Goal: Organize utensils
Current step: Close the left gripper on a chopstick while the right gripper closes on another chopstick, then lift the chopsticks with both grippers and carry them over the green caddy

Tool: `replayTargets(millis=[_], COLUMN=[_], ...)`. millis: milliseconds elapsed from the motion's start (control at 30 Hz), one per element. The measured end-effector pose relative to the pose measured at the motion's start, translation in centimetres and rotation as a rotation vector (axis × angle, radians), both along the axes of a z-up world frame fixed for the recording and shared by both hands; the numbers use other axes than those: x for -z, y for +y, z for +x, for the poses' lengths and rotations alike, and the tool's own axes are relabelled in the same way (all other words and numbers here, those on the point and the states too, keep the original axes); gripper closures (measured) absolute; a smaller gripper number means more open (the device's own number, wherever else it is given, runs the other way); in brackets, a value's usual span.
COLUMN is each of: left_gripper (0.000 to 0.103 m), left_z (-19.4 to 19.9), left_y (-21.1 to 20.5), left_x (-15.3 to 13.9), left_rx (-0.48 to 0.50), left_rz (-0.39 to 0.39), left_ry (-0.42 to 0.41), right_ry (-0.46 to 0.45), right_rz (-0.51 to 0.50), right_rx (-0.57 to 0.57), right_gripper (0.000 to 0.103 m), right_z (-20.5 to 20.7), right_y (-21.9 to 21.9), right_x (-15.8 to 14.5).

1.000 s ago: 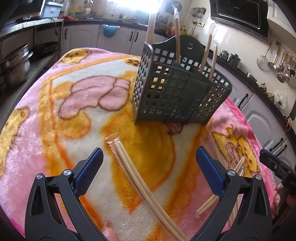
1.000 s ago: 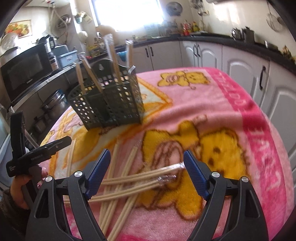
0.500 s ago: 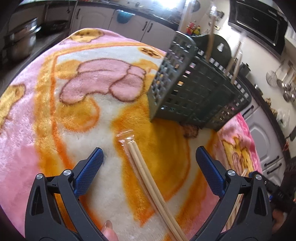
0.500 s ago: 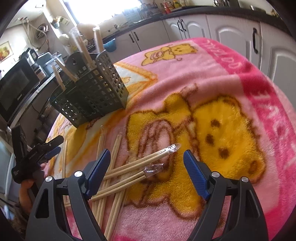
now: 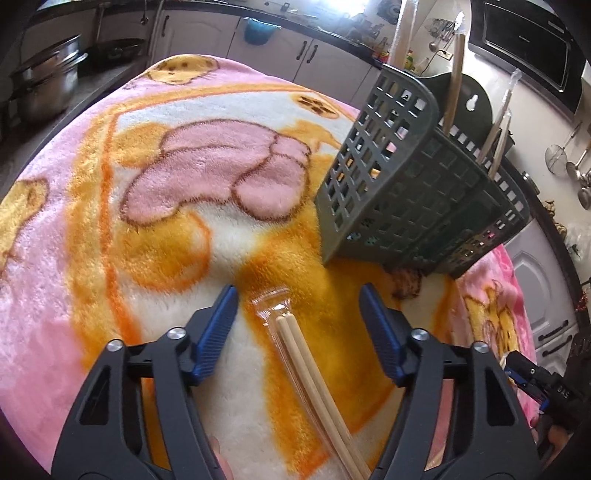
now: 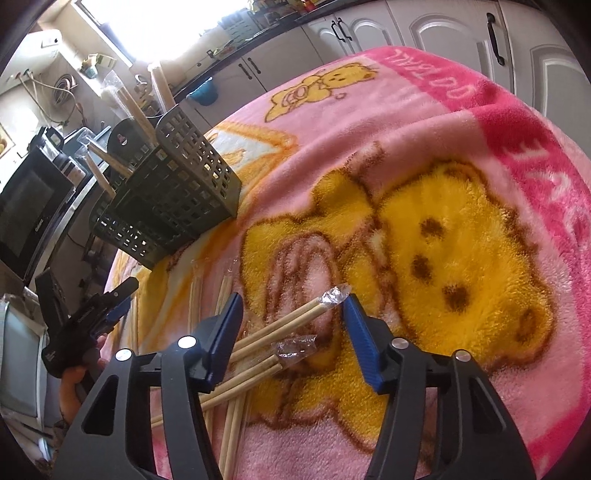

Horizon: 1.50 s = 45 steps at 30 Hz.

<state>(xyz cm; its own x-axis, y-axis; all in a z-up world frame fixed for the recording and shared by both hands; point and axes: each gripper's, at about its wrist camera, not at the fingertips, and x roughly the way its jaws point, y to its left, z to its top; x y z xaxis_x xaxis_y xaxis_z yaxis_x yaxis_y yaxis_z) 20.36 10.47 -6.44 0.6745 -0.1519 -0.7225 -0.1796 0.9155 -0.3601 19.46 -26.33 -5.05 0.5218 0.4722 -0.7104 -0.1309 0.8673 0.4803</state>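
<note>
A dark green slotted utensil basket (image 5: 417, 192) stands on the blanket with several wrapped chopstick pairs upright in it; it also shows in the right wrist view (image 6: 170, 199). My left gripper (image 5: 299, 297) is open, low over the blanket, its jaws on either side of a plastic-wrapped chopstick pair (image 5: 314, 373). My right gripper (image 6: 293, 306) is open, its jaws straddling the tips of two wrapped chopstick pairs (image 6: 288, 323) that lie crossed over several others (image 6: 229, 428).
A pink and yellow cartoon blanket (image 5: 110, 206) covers the table. Kitchen cabinets (image 6: 443, 33), a microwave (image 6: 29, 206) and steel pots (image 5: 44, 92) surround it. The left gripper shows at the left edge of the right wrist view (image 6: 92, 314).
Both grippers have come down and forward over their chopsticks. Both jaw pairs have narrowed around them. The basket looks nearer and more tilted in both views.
</note>
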Motion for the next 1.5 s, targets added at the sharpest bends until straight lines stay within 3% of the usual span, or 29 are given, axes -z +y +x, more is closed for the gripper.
replayTargets(millis=[300, 433, 533, 867, 1100, 1267, 1500], left_gripper=[0.075, 0.083, 0.086, 0.097, 0.103, 0.103, 0.103], left_z=[0.4, 0.3, 0.2, -0.1, -0.9, -2.3, -3.5], left_y=[1.1, 1.5, 1.7, 2.5, 3.3, 2.9, 1.9], left_x=[0.2, 0.4, 0.5, 0.8, 0.5, -1.6, -7.1], left_rx=[-0.031, -0.042, -0.048, -0.055, -0.052, -0.031, 0.005], left_rz=[0.005, -0.007, -0.019, -0.047, -0.114, -0.132, -0.124], left_ry=[0.014, 0.012, 0.009, 0.008, -0.018, -0.08, -0.215], right_ry=[0.019, 0.016, -0.001, -0.115, -0.221, -0.313, -0.407], right_rz=[0.026, 0.026, 0.027, 0.025, 0.007, -0.003, 0.007], right_rx=[0.023, 0.022, 0.014, -0.018, -0.066, -0.115, -0.173], right_gripper=[0.06, 0.083, 0.093, 0.095, 0.096, 0.097, 0.097], right_z=[0.7, 1.1, 1.1, 0.5, -0.1, -1.0, -1.7], right_y=[-0.5, -0.5, -0.3, 1.2, 3.2, 4.8, 6.4], right_x=[0.4, 0.5, 0.3, -2.5, -5.8, -8.7, -12.1])
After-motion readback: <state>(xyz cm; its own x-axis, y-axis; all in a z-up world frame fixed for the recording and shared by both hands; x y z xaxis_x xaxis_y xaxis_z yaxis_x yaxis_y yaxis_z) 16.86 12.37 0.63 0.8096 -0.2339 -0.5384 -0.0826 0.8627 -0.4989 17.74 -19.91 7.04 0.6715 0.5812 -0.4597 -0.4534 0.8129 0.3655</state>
